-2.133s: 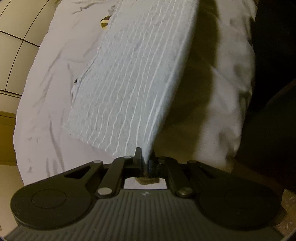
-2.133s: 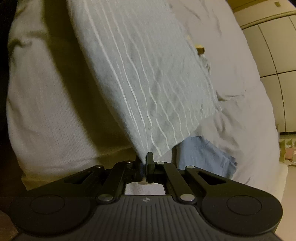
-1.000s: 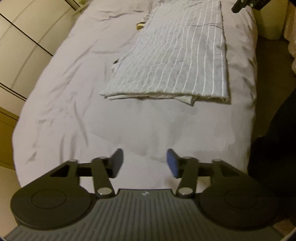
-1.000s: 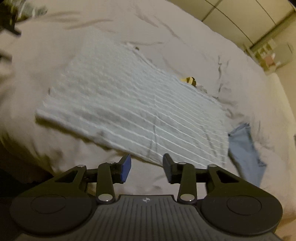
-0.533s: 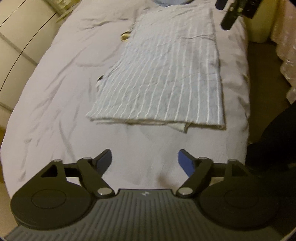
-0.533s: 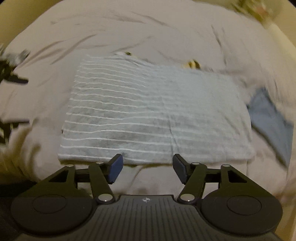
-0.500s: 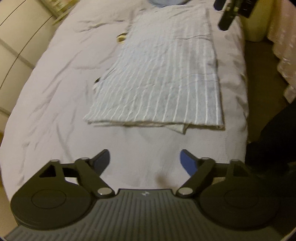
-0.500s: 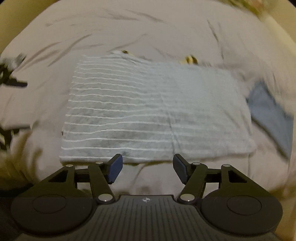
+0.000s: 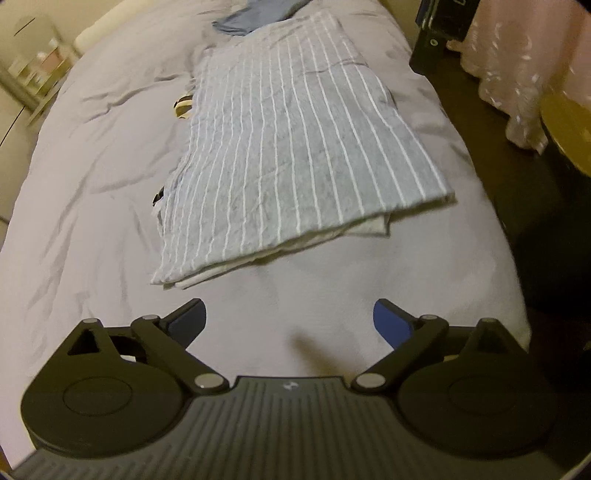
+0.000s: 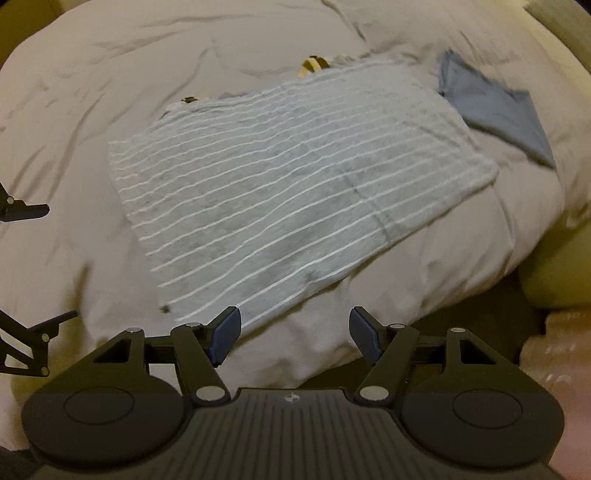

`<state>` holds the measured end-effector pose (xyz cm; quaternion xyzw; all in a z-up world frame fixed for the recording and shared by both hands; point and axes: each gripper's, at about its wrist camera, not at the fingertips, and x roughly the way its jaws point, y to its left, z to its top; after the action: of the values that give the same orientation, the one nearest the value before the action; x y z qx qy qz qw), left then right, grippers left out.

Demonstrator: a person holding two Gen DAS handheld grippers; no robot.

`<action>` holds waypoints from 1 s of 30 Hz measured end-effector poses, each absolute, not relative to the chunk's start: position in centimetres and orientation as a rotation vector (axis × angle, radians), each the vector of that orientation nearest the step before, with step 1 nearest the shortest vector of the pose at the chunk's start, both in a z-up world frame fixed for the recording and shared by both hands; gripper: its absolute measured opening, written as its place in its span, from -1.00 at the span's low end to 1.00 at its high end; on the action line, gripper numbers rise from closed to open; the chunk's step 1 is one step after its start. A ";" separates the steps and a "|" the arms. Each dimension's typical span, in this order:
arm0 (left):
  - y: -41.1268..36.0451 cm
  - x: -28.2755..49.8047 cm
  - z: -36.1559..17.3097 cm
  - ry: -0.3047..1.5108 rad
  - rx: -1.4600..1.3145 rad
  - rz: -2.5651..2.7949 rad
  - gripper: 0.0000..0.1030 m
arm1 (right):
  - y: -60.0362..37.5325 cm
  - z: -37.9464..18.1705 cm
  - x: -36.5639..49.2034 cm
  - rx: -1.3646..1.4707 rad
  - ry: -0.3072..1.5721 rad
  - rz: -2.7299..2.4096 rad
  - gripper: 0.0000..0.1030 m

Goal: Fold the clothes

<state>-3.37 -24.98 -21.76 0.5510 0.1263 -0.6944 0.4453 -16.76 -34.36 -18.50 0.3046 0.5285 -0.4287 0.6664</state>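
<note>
A grey garment with thin white stripes [image 9: 288,147] lies folded flat on the pale bed sheet [image 9: 92,166]; a white inner layer shows at its near edge. My left gripper [image 9: 290,319] hovers open over bare sheet just short of that edge, nothing between its fingers. In the right wrist view the same striped garment [image 10: 288,195] spreads across the bed, and my right gripper [image 10: 295,334] stands open at its near long edge, holding nothing. The left gripper's black fingers [image 10: 22,212] show at that view's left border.
A small blue cloth [image 10: 495,107] lies beside the striped garment's far end, also seen as blue cloth [image 9: 255,16]. A yellow-and-black item [image 10: 314,64] peeks from under the garment. The bed's edge drops to a dark floor [image 9: 535,221]; pink fabric [image 9: 517,55] hangs at right.
Both grippers let go of the striped garment, which now lies flat on the bed. Both opened and drew back; the left jaws have spread wider and both views have swung round.
</note>
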 end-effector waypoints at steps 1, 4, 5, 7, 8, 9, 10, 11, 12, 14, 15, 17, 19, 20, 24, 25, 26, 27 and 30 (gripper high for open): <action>-24.9 -2.9 -21.8 0.309 1.366 -1.729 0.87 | -34.1 -18.5 -16.5 0.692 1.192 -0.970 0.31; -25.0 -1.7 -22.1 0.313 1.376 -1.736 0.88 | -33.7 -18.7 -16.1 0.696 1.203 -0.981 0.32; -25.0 -1.4 -22.3 0.311 1.383 -1.741 0.88 | -33.7 -18.8 -16.0 0.703 1.203 -0.990 0.32; -25.1 -1.2 -22.6 0.291 1.394 -1.755 0.88 | -33.7 -19.0 -15.9 0.709 1.207 -1.000 0.32; -25.1 -1.1 -22.7 0.273 1.401 -1.762 0.87 | -33.6 -19.1 -15.8 0.703 1.211 -1.001 0.32; -25.1 -1.1 -22.9 0.222 1.419 -1.764 0.82 | -33.4 -19.2 -15.5 0.682 1.216 -0.998 0.32; -25.0 -1.3 -23.3 0.109 1.462 -1.756 0.80 | -33.1 -19.3 -15.1 0.634 1.225 -0.988 0.32; -24.9 -1.5 -23.7 -0.001 1.500 -1.749 0.71 | -32.6 -19.5 -14.6 0.570 1.237 -0.969 0.35; -24.9 -1.5 -24.0 -0.090 1.522 -1.760 0.67 | -31.9 -19.7 -13.9 0.477 1.253 -0.936 0.38; -25.6 -1.1 -24.8 -0.182 1.536 -1.779 0.67 | -30.2 -20.4 -12.6 0.296 1.286 -0.853 0.43; -26.0 -0.9 -25.3 -0.219 1.543 -1.785 0.65 | -29.2 -20.9 -12.1 0.222 1.299 -0.807 0.43; -27.1 -0.3 -26.7 -0.290 1.569 -1.793 0.60 | -27.3 -21.9 -11.4 0.118 1.309 -0.735 0.43; -28.1 0.2 -28.1 -0.363 1.592 -1.805 0.56 | -25.7 -22.9 -10.9 0.037 1.316 -0.696 0.42; -28.6 0.4 -28.8 -0.397 1.603 -1.813 0.52 | -25.0 -23.5 -10.7 -0.002 1.319 -0.682 0.42; -29.9 0.9 -31.3 -0.519 1.628 -1.851 0.49 | -23.5 -25.7 -10.2 -0.064 1.327 -0.685 0.42; -30.2 1.0 -31.8 -0.564 1.633 -1.862 0.49 | -23.3 -26.3 -10.0 -0.074 1.331 -0.689 0.42; -30.4 1.1 -32.2 -0.619 1.633 -1.869 0.49 | -23.0 -27.0 -9.9 -0.095 1.339 -0.684 0.42; -30.6 1.2 -32.6 -0.671 1.631 -1.874 0.48 | -22.6 -27.6 -9.6 -0.125 1.345 -0.669 0.42; -31.8 1.6 -33.4 -0.778 1.626 -1.843 0.18 | -21.5 -29.3 -8.7 -0.255 1.347 -0.614 0.39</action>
<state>1.57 -31.83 -33.39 0.6057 -0.2899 -0.6868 0.2782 -8.71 -21.52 -29.34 -0.1157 0.6118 -0.2790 0.7311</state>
